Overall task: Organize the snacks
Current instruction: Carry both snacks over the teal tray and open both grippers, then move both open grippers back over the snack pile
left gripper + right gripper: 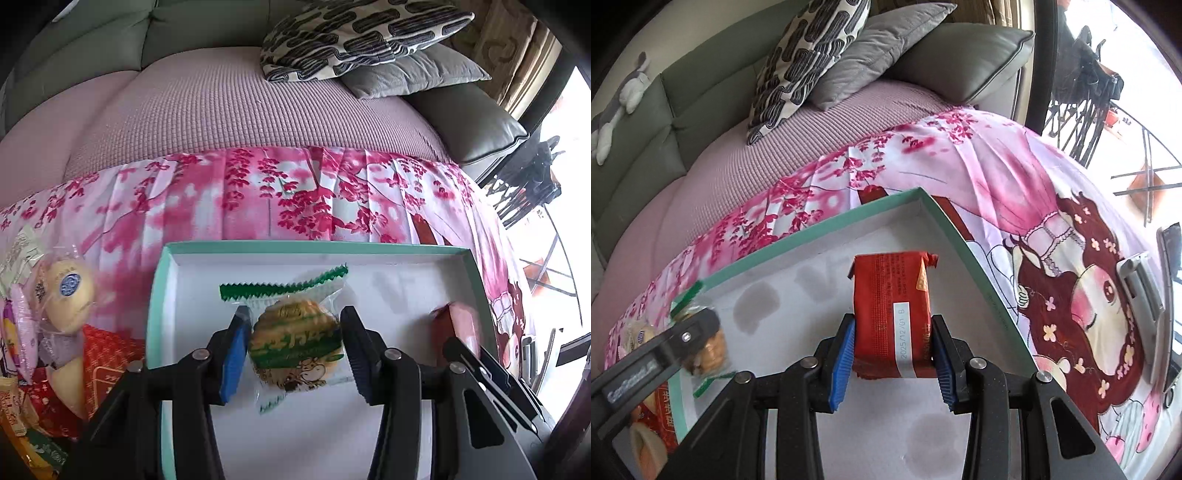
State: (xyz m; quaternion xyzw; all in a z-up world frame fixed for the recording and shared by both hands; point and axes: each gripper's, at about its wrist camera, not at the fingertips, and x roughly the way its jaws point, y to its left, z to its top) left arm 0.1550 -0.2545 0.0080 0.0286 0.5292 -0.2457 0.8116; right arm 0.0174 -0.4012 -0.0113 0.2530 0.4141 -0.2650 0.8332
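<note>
left gripper is standing loosely around green cookie pack inside teal box, pads not pressing; right gripper is clamping red snack pack over the box; placing step; next: lower and release red pack beside the cookie

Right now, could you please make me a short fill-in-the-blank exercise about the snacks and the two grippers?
1. The right gripper is shut on a ____ snack packet.
2. The cookie lies between the fingers of the ____ gripper.
3. Both snacks are over the white inside of a ____ with a green rim.

Missing words: red; left; box
</note>
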